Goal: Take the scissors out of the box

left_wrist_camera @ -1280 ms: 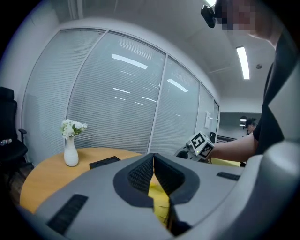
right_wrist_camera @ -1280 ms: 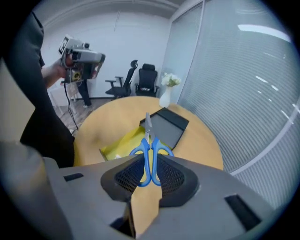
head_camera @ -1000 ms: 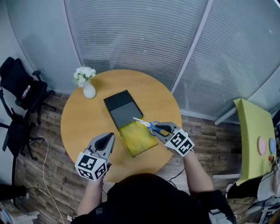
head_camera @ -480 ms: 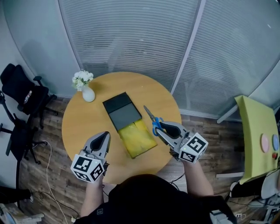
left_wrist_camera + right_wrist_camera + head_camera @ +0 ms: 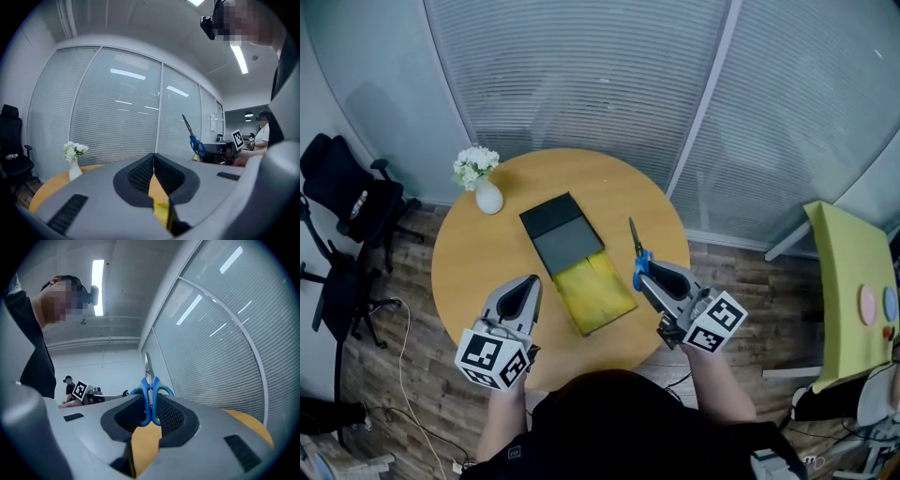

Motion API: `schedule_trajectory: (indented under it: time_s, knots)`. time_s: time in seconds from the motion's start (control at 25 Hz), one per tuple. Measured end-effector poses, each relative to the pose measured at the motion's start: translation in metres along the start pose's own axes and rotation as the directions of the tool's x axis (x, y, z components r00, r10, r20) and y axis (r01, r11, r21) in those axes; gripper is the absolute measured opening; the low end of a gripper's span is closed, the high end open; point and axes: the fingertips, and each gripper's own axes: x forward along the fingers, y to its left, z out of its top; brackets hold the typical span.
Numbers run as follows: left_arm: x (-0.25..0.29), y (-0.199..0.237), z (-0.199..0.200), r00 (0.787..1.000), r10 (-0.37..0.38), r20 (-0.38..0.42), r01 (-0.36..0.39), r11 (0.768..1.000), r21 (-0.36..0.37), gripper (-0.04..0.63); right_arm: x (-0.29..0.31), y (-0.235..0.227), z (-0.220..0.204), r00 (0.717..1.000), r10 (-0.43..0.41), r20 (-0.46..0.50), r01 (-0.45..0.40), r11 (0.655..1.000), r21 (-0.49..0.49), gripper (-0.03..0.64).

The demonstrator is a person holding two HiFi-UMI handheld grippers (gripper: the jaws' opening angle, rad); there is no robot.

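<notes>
right gripper (image 5: 645,274) clenched on scissors (image 5: 634,236) at blue handles. blades point up. scissors out of box (image 5: 565,239), held just right of it over table (image 5: 478,267). left gripper (image 5: 528,289) jaws pressed together, nothing between, near box's yellow end.

No legible text, brand, number or label appears in any view. The only signs are black-and-white square markers (image 5: 483,350): coded patterns, not characters. They stand on the left cube (image 5: 494,358) of the left gripper (image 5: 528,284), near left, and on the right cube (image 5: 712,323) of the right gripper (image 5: 643,273), near right.
</notes>
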Motion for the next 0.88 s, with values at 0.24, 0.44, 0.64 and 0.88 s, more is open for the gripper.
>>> schedule_trajectory:
  time_s: [0.24, 0.44, 0.64, 0.88]
  knots:
    - [0.000, -0.001, -0.002, 1.000, -0.004, -0.002, 0.004, 1.000, -0.001, 0.014, 0.004, 0.010, 0.000, 1.000, 0.012, -0.007, -0.012, 1.000, -0.024, 0.098]
    - [-0.003, 0.001, -0.004, 1.000, 0.001, -0.003, -0.001, 1.000, -0.003, 0.014, 0.002, 0.011, 0.008, 1.000, -0.017, 0.011, 0.018, 0.996, -0.083, 0.097]
    - [-0.004, -0.004, -0.005, 1.000, -0.009, -0.004, 0.009, 1.000, -0.006, 0.014, 0.000, 0.013, 0.008, 1.000, -0.027, 0.012, 0.029, 0.995, -0.097, 0.097]
    - [-0.004, -0.009, -0.008, 1.000, -0.023, -0.009, 0.023, 1.000, -0.012, 0.014, 0.001, 0.014, 0.005, 1.000, -0.028, 0.006, 0.028, 0.995, -0.093, 0.097]
